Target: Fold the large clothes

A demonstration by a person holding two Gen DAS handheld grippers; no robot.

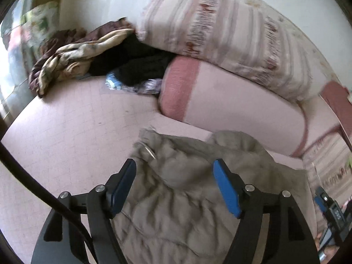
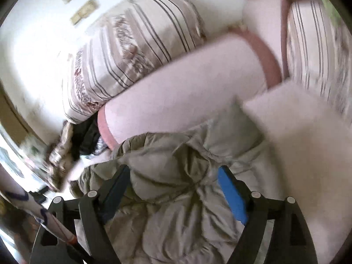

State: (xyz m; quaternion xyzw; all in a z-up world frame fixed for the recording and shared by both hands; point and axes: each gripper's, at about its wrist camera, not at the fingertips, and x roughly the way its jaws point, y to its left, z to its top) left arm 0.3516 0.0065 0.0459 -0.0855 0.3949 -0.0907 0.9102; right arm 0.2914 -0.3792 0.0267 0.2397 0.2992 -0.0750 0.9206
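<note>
I hold my left claw (image 1: 173,165) and right claw (image 2: 175,171) spread apart over the crumpled khaki jacket (image 1: 187,198) (pillows (image 1: 231,110) at twelve o'clock), ready to pinch its fabric on the bed (image 1: 66,143).

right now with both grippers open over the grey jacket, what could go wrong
1. The puffy grey jacket is bunched and creased; the left gripper or right gripper may pinch several layers, spoiling the fold.
2. The pink bolster lies close behind, so spreading the jacket could snag against it.
</note>
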